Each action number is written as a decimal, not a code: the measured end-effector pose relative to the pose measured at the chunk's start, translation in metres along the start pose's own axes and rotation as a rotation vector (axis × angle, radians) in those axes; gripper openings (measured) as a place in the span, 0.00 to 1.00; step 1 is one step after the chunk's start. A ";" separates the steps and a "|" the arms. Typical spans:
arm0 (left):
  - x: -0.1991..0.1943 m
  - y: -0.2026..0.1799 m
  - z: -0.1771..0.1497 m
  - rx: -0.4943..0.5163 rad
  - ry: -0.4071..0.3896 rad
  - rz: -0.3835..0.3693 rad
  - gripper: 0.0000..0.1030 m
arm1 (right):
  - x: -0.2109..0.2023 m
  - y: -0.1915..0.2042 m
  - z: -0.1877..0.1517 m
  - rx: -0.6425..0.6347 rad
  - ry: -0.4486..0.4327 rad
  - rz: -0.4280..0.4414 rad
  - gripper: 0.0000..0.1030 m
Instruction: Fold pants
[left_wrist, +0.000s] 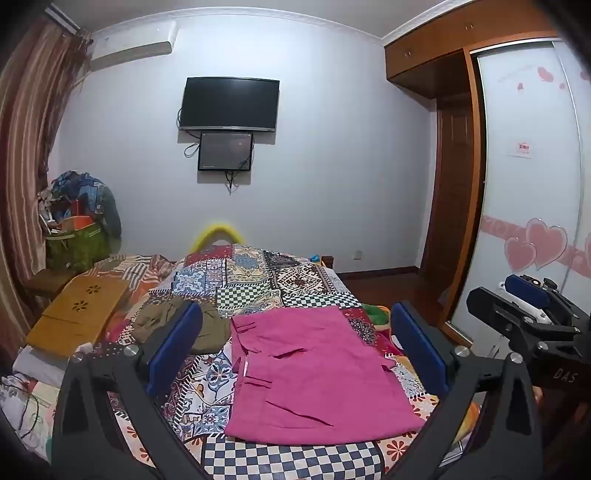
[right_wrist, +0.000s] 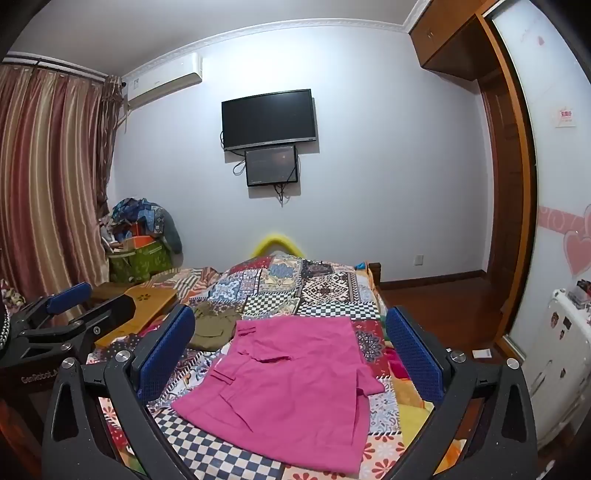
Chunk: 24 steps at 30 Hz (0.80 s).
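Observation:
The pink pants (left_wrist: 314, 373) lie folded into a flat rectangle on the patchwork bedspread (left_wrist: 255, 280); they also show in the right wrist view (right_wrist: 291, 384). My left gripper (left_wrist: 295, 347) is open and empty, held above and in front of the pants, its blue pads wide apart. My right gripper (right_wrist: 290, 350) is open and empty too, hovering over the pants; it shows at the right edge of the left wrist view (left_wrist: 524, 306). The left gripper shows at the left edge of the right wrist view (right_wrist: 66, 306).
Olive-green folded clothing (left_wrist: 184, 321) lies just left of the pants. A yellow wooden lap table (left_wrist: 81, 314) sits on the bed's left side. A pile of bags (left_wrist: 77, 221) stands by the curtain. A wardrobe (left_wrist: 528, 177) is at the right.

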<state>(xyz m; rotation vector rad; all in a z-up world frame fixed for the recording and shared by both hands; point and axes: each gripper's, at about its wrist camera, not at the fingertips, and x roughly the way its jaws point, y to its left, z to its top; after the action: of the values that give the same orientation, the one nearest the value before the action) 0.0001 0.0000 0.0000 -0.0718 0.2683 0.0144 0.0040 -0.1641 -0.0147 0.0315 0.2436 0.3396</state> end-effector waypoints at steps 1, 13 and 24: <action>0.000 0.000 0.000 0.000 0.000 0.003 1.00 | 0.000 0.000 0.000 0.000 0.002 0.000 1.00; 0.005 -0.001 -0.002 0.003 -0.008 -0.009 1.00 | 0.001 0.001 -0.001 0.001 0.005 -0.001 1.00; -0.002 -0.003 0.000 0.006 -0.010 -0.005 1.00 | 0.003 -0.002 -0.001 0.000 0.007 -0.002 1.00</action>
<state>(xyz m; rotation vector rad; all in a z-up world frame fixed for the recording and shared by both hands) -0.0019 -0.0031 0.0006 -0.0661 0.2584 0.0095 0.0076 -0.1651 -0.0166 0.0300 0.2506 0.3377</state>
